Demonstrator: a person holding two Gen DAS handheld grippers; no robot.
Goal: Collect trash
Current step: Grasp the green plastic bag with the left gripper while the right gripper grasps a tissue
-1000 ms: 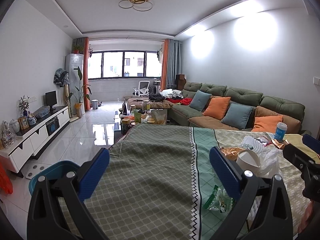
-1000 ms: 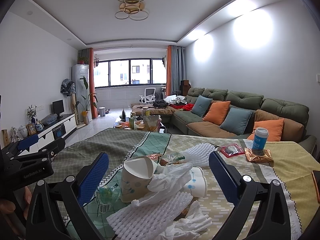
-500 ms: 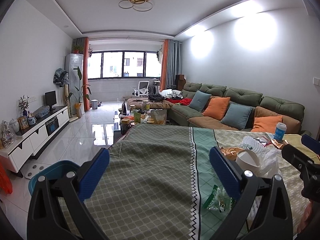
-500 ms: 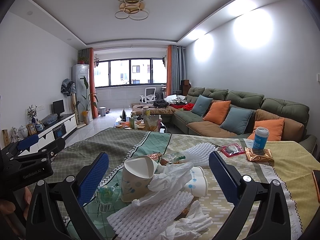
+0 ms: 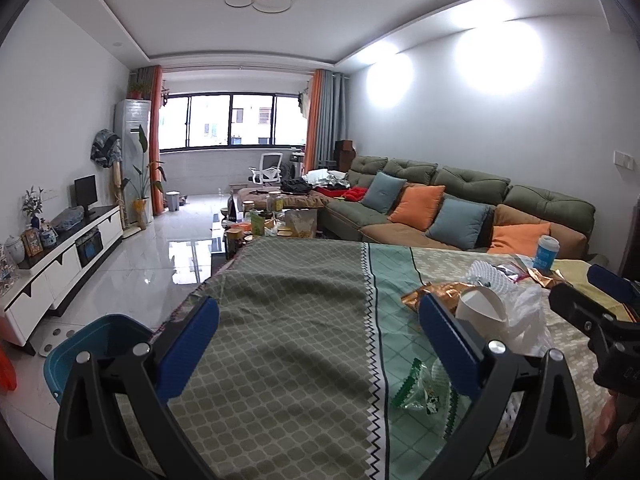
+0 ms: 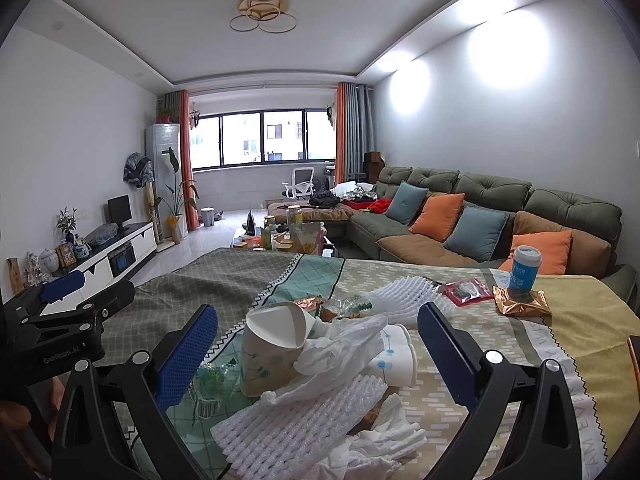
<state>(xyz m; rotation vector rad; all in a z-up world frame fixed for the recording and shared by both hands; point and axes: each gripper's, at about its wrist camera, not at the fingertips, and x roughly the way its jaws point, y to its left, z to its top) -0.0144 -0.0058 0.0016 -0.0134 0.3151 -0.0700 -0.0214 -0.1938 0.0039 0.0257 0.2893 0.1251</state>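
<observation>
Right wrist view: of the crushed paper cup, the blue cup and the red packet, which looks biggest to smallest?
1. crushed paper cup, though it is nearest the camera
2. blue cup
3. red packet, close to the blue cup

Left gripper (image 5: 318, 344) held level, blue-padded fingers spread wide, nothing between; right gripper (image 6: 318, 344) alongside to its right, likewise spread and empty-handed
</observation>
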